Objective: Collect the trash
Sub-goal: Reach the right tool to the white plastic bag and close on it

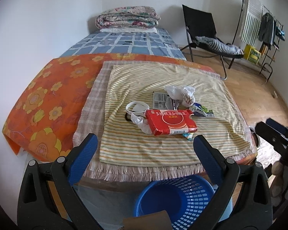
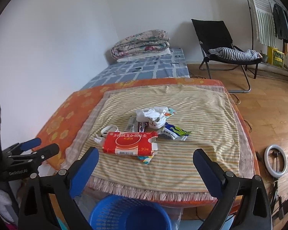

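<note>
A pile of trash lies on a striped yellow cloth [image 1: 163,153] [image 2: 201,115]: a red carton [image 1: 170,121] [image 2: 129,142], a crumpled white bag [image 1: 182,94] [image 2: 151,116], a white band [image 1: 137,107] [image 2: 109,129], a blue-green wrapper [image 1: 201,111] [image 2: 174,132] and a torn grey packet [image 1: 160,100]. A blue mesh basket [image 1: 174,199] [image 2: 128,212] stands on the floor below the near edge. My left gripper [image 1: 146,143] hovers open above the basket, short of the pile. My right gripper [image 2: 146,158] is open too, just before the carton.
The cloth covers an orange flowered sheet [image 1: 48,99] on a bed with a folded quilt [image 1: 127,18] at the far end. A black folding chair [image 1: 205,32] and a clothes rack [image 1: 258,25] stand on the wooden floor to the right. A ring light [image 2: 276,161] lies on the floor.
</note>
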Tool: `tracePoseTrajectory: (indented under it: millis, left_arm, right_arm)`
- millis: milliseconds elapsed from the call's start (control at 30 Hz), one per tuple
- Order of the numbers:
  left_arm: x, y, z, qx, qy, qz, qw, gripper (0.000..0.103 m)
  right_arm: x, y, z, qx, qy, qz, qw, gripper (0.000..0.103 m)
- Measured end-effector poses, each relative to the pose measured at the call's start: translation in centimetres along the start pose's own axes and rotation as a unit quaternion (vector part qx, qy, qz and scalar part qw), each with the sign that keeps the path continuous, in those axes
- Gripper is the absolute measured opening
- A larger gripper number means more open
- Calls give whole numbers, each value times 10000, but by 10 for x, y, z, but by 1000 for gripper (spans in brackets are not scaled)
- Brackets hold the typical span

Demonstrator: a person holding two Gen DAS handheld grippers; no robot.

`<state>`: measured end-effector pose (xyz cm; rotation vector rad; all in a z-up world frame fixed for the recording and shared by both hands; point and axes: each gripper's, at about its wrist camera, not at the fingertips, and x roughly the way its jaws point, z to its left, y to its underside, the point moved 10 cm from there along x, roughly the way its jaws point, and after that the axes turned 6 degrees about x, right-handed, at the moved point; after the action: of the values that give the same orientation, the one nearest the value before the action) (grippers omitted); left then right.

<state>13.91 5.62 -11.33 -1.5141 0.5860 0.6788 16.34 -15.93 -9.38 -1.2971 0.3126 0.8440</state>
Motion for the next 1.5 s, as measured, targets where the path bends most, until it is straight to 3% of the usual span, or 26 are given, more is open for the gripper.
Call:
tracePoseTrajectory:
  millis: [133,233,533,800,1267,1500]
  left_arm:
    - [-13,2,2,-87,83,59,9999,102]
    - [-23,0,7,117,-130,-66,9998,102]
    - [-14,6,29,28,-204,81,9998,102]
    - [8,-2,44,-211,-115,186,9995,101]
    - [62,-12,42,-313,90,593,9977,79]
    - [101,-8,49,-764,319,992,9916,67]
  right_arm:
    - [-24,4,-15,314,-12,31,9995,100]
    - [-34,3,-30,358,188,15,9992,100]
    - [-29,7,-47,510,197,178,9983,100]
    - [-2,2,-45,550,44,433,9975,100]
    - [79,-25,-45,774,-102,807,9937,98]
    - [130,-51,-37,827,-168,916,9922,98]
